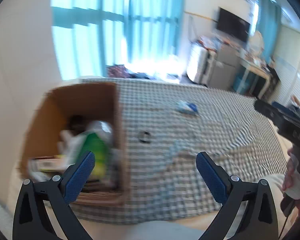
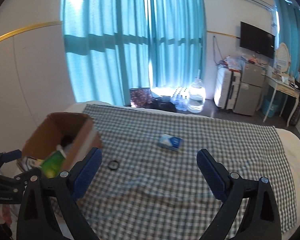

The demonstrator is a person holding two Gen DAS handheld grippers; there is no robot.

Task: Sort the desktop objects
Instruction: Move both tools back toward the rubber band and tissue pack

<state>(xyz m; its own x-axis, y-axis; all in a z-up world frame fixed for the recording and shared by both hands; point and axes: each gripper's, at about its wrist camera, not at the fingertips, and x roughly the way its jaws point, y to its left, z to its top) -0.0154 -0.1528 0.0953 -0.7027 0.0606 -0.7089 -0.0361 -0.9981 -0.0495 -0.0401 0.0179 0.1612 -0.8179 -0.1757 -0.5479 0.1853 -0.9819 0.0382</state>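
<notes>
Several items already sit in the box, ahead-left of both claws. A blue packet and a black ring remain on the checked cloth, ahead of the right claw. Both claws, left claw included, are spread apart and empty. Open cloth surrounds both leftovers; its edges lie well clear.

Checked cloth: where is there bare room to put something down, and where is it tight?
Most of the checked cloth is bare: the wide stretch right of the blue-and-white packet, and the far strip beyond it. It is tighter on the left, where the black ring lies close to the cardboard box, which already holds several items. Both grippers, left and right, are open and empty.
</notes>
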